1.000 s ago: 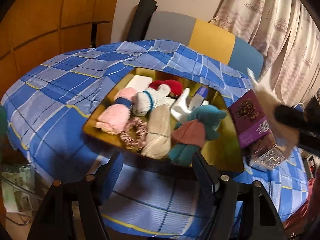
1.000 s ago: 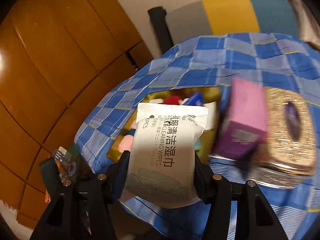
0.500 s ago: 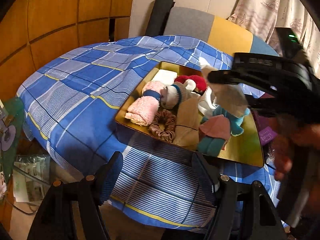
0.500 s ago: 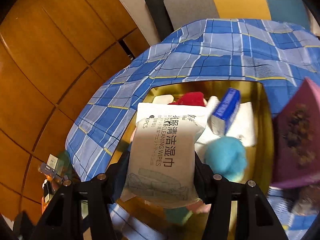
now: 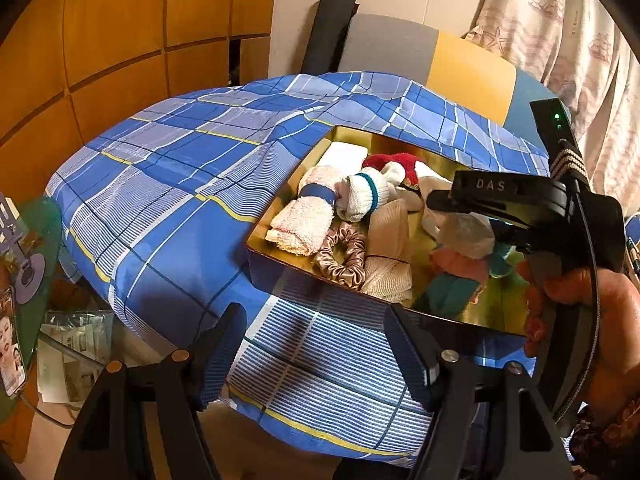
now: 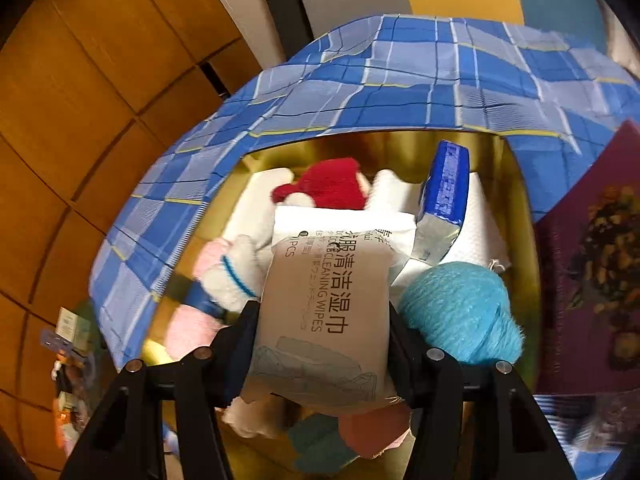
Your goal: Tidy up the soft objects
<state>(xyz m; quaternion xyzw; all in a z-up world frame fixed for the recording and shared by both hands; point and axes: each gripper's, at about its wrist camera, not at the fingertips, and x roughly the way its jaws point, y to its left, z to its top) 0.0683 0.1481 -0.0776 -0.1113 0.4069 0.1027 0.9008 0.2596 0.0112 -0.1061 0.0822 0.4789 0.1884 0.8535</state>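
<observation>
Now the right gripper (image 6: 320, 328) is clenching a white wipes packet (image 6: 328, 300) over the gold tray (image 5: 280, 256), above the socks and rolled towels lying in it. Meanwhile the left gripper (image 5: 316, 344) is hovering with jaws released and empty above the blue plaid cloth (image 5: 168, 200), just short of the tray's near wall.

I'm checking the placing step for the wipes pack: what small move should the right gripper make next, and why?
Probably lower a little further and then open. The right gripper is shut on the wipes pack, which hangs over the gold tray already crowded with soft items such as the blue yarn ball. The left gripper is open and empty, outside the tray.
</observation>
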